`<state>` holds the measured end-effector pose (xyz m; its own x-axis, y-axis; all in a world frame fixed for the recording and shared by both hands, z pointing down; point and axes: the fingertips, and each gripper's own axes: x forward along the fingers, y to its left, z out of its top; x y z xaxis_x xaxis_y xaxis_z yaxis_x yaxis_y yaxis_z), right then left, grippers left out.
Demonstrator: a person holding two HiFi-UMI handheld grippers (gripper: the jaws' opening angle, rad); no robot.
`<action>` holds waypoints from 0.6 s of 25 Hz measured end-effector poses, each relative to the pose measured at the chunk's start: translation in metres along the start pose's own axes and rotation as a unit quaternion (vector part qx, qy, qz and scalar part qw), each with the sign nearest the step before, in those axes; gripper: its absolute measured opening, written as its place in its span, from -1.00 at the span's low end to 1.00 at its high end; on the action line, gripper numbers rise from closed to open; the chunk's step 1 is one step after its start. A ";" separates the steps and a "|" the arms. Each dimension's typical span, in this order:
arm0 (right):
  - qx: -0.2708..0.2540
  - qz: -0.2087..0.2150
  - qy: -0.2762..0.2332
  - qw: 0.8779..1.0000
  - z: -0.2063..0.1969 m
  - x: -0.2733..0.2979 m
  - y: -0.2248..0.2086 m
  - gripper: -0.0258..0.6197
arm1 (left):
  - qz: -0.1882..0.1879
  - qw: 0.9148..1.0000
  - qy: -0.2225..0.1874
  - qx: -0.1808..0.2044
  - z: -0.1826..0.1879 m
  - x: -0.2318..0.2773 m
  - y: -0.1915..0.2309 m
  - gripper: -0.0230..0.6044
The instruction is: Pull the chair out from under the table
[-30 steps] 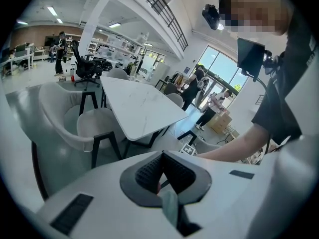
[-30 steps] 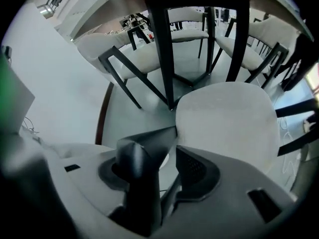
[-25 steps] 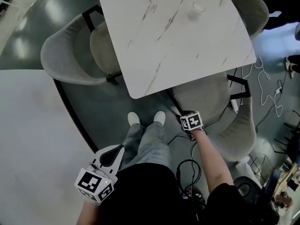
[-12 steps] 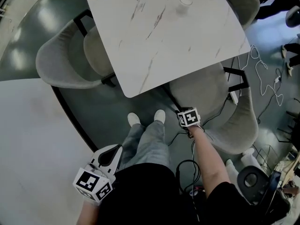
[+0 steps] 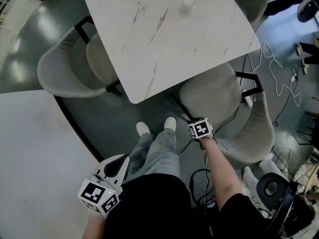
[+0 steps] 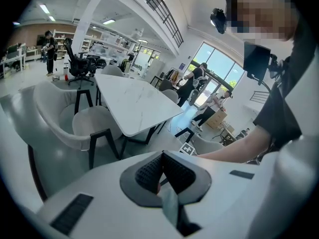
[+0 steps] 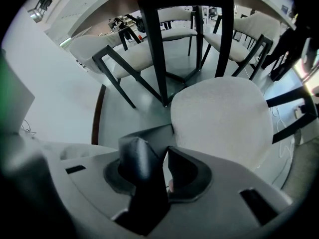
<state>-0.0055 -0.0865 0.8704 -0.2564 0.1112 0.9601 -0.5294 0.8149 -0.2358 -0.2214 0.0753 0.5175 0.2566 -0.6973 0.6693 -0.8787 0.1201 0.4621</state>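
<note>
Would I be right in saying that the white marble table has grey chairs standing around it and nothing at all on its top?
Not quite: the top is not bare. The head view shows a small white cup standing near the far edge of the white marble table. The rest holds: grey chairs do stand around it.

No legible text or markings

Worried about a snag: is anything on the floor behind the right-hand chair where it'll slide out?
Yes. A round black base stands close behind the chair, and white cables lie beside it.
</note>
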 end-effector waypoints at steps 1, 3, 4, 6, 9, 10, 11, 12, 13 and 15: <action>0.002 -0.002 0.002 1.000 -0.004 0.000 0.001 -0.54 | -0.003 1.000 0.001 0.001 -0.002 0.000 -0.001 -0.91; 0.008 -0.006 0.005 1.000 -0.011 0.000 0.003 -0.54 | -0.009 1.000 0.003 0.004 -0.005 0.000 -0.003 -0.91; 0.009 -0.008 0.006 1.000 -0.015 -0.001 0.004 -0.55 | -0.010 1.000 0.004 0.006 -0.006 0.000 -0.004 -0.91; 0.012 -0.011 0.008 1.000 -0.022 -0.002 0.005 -0.55 | -0.013 1.000 0.006 0.011 -0.007 -0.002 -0.006 -0.91; 0.015 -0.016 0.011 1.000 -0.031 -0.003 0.007 -0.56 | -0.018 1.000 0.009 0.013 -0.010 -0.005 -0.006 -0.91; 0.015 -0.018 0.011 1.000 -0.034 -0.004 0.007 -0.56 | -0.019 1.000 0.009 0.015 -0.010 -0.006 -0.006 -0.91; 0.015 -0.020 0.012 1.000 -0.037 -0.004 0.008 -0.56 | -0.019 1.000 0.010 0.017 -0.010 -0.007 -0.006 -0.91; 0.016 -0.021 0.013 1.000 -0.041 -0.005 0.009 -0.56 | -0.020 1.000 0.011 0.019 -0.010 -0.008 -0.006 -0.91; 0.017 -0.023 0.013 1.000 -0.044 -0.005 0.010 -0.56 | -0.020 0.999 0.011 0.023 -0.010 -0.009 -0.005 -0.91; 0.021 -0.025 0.013 0.999 -0.052 -0.006 0.013 -0.56 | -0.023 0.999 0.012 0.030 -0.010 -0.011 -0.004 -0.91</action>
<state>0.0312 -0.0468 0.8690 -0.2078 0.0859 0.9744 -0.5745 0.7955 -0.1927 -0.2172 0.0896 0.5141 0.3058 -0.6833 0.6630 -0.8883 0.0459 0.4570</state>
